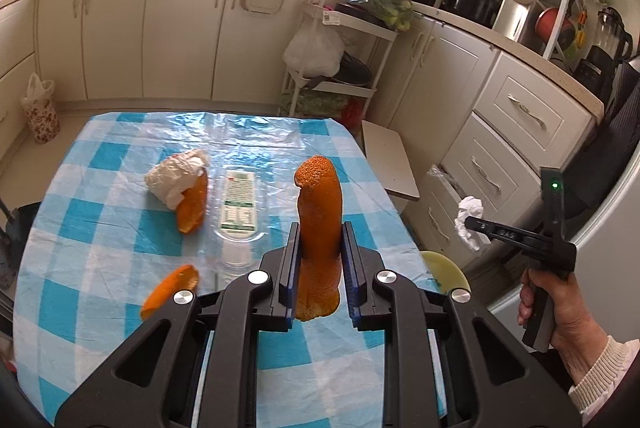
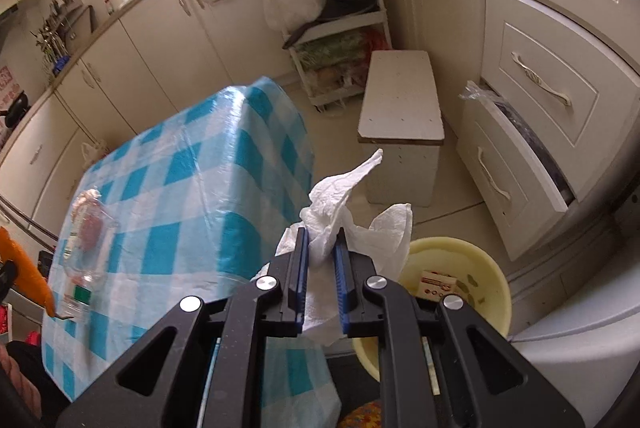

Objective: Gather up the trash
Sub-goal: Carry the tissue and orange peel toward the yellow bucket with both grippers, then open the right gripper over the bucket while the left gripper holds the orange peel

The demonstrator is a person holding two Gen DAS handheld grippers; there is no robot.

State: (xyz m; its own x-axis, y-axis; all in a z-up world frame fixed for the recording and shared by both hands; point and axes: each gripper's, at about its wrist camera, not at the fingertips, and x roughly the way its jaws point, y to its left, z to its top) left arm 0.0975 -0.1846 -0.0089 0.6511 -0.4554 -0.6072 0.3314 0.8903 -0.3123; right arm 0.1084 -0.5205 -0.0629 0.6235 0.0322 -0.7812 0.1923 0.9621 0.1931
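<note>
Right wrist view: right gripper (image 2: 322, 248) is pinching a tissue (image 2: 344, 204), hanging just left of the yellow bin (image 2: 496, 268); left gripper (image 1: 320, 248) is clamping an upright orange peel (image 1: 320, 224).

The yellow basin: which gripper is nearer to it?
Right. The right gripper, shut on a tissue, hangs beside the basin on the floor. The left gripper, holding an orange peel, is over the table.

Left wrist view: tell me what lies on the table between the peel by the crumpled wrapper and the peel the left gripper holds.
A clear plastic bottle lying flat, seen in the left wrist view.
</note>
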